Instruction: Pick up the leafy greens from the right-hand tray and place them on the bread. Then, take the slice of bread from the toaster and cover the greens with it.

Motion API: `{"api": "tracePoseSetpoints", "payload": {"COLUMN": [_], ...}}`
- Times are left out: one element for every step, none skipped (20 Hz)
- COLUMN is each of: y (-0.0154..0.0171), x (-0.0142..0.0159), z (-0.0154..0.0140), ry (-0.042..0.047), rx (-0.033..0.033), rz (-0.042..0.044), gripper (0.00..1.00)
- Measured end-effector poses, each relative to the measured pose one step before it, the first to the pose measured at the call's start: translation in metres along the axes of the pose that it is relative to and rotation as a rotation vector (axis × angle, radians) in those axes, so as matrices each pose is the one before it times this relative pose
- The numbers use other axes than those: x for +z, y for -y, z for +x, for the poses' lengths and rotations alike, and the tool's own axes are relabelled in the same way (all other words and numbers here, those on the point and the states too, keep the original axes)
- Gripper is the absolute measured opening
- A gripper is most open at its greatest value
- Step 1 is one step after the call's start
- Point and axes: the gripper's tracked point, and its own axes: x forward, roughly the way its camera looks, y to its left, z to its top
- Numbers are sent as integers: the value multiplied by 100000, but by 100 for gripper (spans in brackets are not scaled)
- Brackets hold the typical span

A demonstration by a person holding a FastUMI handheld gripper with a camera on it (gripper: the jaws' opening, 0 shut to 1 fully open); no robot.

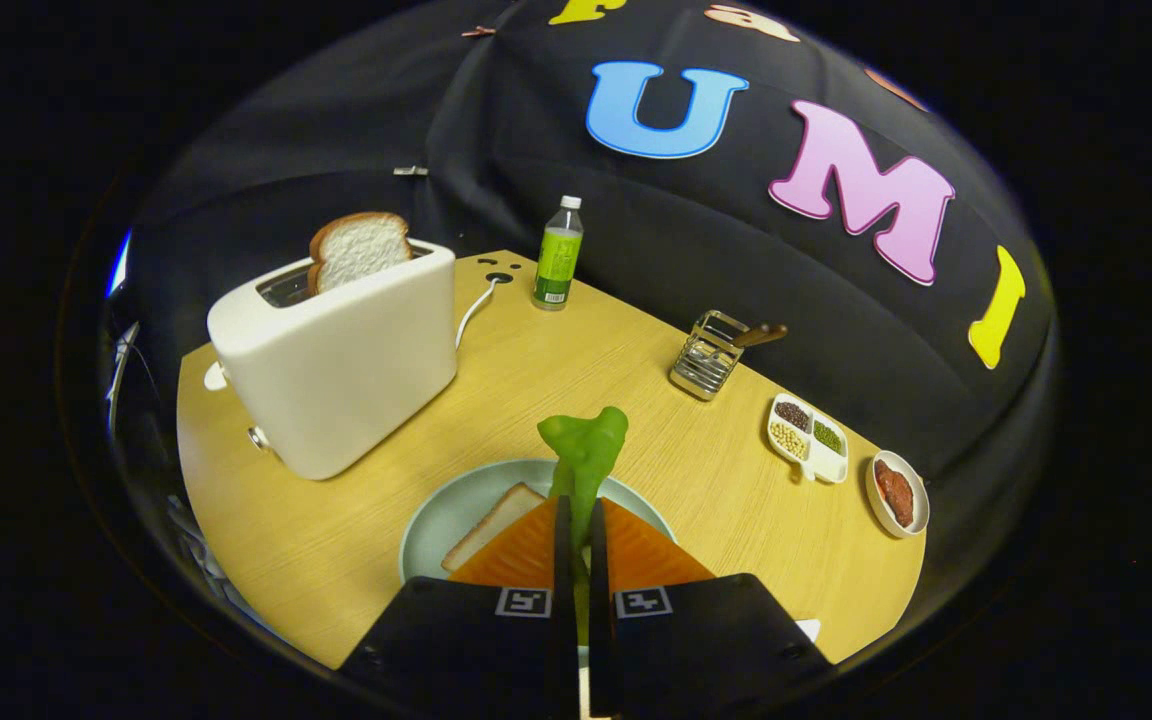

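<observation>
My gripper is shut on the leafy greens, which stick up and forward from between the two fingertips. Right below the fingers lies a pale round plate holding a bread slice with an orange layer on top of it. The greens hang over this plate. Beyond and to the left stands a white toaster with a slice of bread poking up out of its slot.
A green bottle stands at the table's far edge behind the toaster's cord. To the right are a wire utensil holder, a divided white dish of beans and a small dish of red food. Black cloth walls the booth.
</observation>
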Motion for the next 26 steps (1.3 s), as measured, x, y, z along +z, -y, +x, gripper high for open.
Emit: {"api": "tracePoseSetpoints", "payload": {"y": [-440,-213,-287,-15,-189,-128,-134,-177,-275,-221,-169,-23,-76,89,124,-68,124,-34,-171,-178,-384,-307,-505,-510,-653,-769], "x": [-326,-311,-255,-195,-451,-233,-42,-160,-265,-208,-142,-162,-217,-132,109,203,301,402,213,344,587,706,911,811,1026,1277], "z": [401,113,231,103,335,188,131,239,202,137,72,214,52,14,12,-234,-210,-530,-47,-480,-534,-519,-614,-427,-461,-397], "ry": [-766,-1015,-806,-908,-1433,-976,-532,-767,-1062,-1034,-616,-691,-1110,-728,-391,319,833,974,506,1117,1599,1662,2022,1672,2024,2440], "rx": [462,251,252,-310,538,222,392,607,818,561,208,58,257,-351,-15,600,-402,650,203,794,898,774,1269,1053,1473,1667], "rz": [-1069,-242,559,1025,1249,1086,697,173,36,135,466,1153,1662,1698,1804,1981,1338,1128,1053,1330,939,201,-493,-603,-337,-85], "gripper": [10,12,13,16,18,23,26,40,47,54,62,75,78,80,83,90,90,96,97,98,99,99,99,99,99,99]}}
